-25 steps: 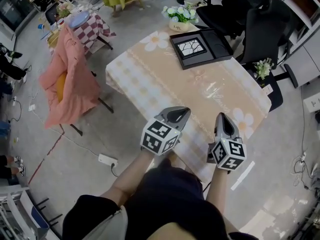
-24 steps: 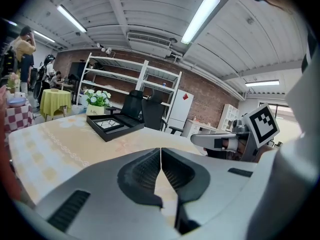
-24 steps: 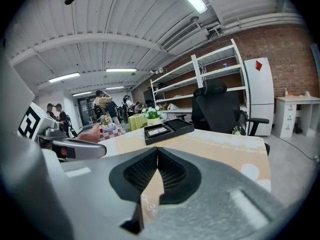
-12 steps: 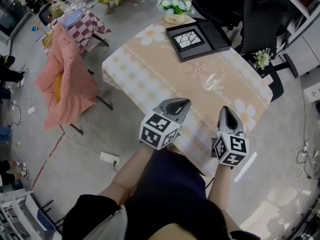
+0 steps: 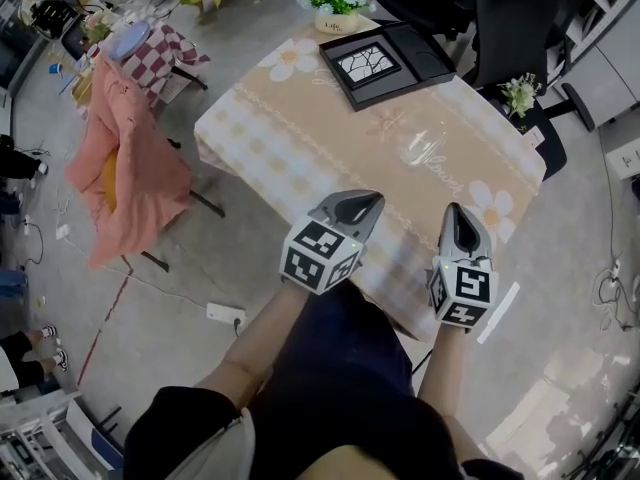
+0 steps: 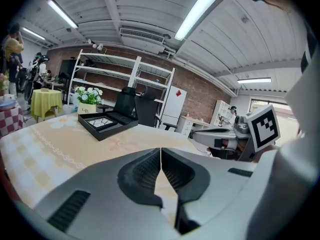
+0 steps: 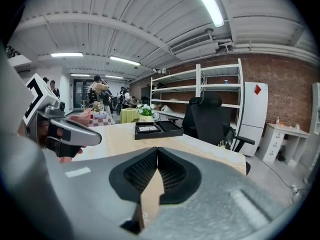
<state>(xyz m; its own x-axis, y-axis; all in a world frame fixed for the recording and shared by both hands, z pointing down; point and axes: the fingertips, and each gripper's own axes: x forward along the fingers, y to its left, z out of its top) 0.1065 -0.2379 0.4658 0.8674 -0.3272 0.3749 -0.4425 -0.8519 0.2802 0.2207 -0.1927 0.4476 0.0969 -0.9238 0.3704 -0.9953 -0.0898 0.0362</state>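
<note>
Tablecloth (image 5: 420, 153), peach with a checked border and daisy prints, covers the table in front of the person, and both grippers hover over its near edge. The left gripper (image 5: 365, 200) hangs above the near corner of the checked border, with its jaws shut tight, the ribbed pads meeting along one thin line and nothing caught between them. The right gripper (image 5: 457, 211) sits beside a printed daisy close to the table's right end. Its jaws are likewise pressed together and empty. The two grippers are apart, side by side, both pointing across the table. At the far end of the cloth lies a black tray (image 5: 385, 63) holding a white-patterned panel, well away from either gripper. A flower pot (image 5: 335, 3) stands just beyond it. A black office chair (image 5: 510, 28) stands at the table's far right, and a pink cloth (image 5: 120, 158) drapes over a chair on the floor to the left.
</note>
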